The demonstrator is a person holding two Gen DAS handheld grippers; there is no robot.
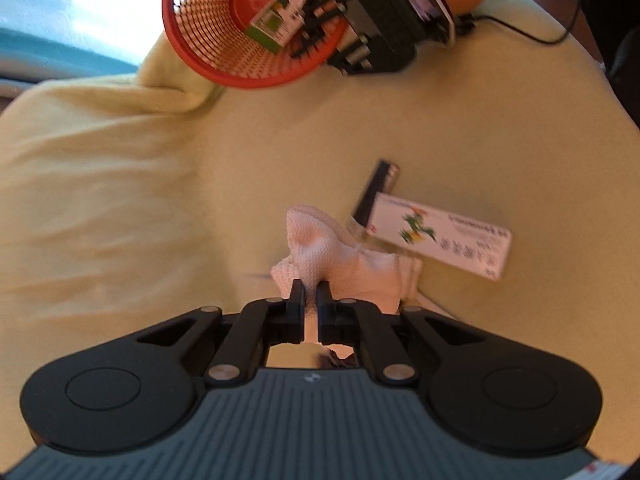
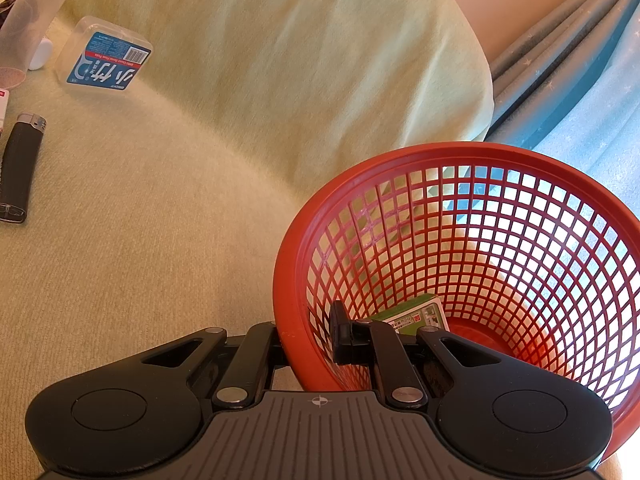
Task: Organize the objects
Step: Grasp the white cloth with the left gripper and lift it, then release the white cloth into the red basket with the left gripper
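My left gripper (image 1: 311, 290) is shut on a white knitted sock (image 1: 344, 252), which is bunched between its fingers over the pale yellow-green bedspread (image 1: 120, 200). Just beyond the sock lie a white carton with a green plant picture (image 1: 440, 236) and a black lighter (image 1: 376, 192). My right gripper (image 2: 320, 330) is shut on the rim of the red mesh basket (image 2: 500, 160), one finger inside the wall and one outside. The basket is tilted toward me, with a green and white box (image 2: 420, 314) at its bottom. In the left wrist view the same basket (image 1: 208, 56) shows at the top, with the right gripper (image 1: 320, 24) clamped on it.
A clear plastic case with a blue label (image 2: 106, 60), a clear tube (image 2: 24, 28) and the black lighter (image 2: 20, 168) lie on the bedspread at far left of the right wrist view. A pillow hump (image 2: 320, 60) rises behind. Blue curtains (image 2: 580, 80) hang at right. A black cable (image 1: 532, 32) runs past the hand.
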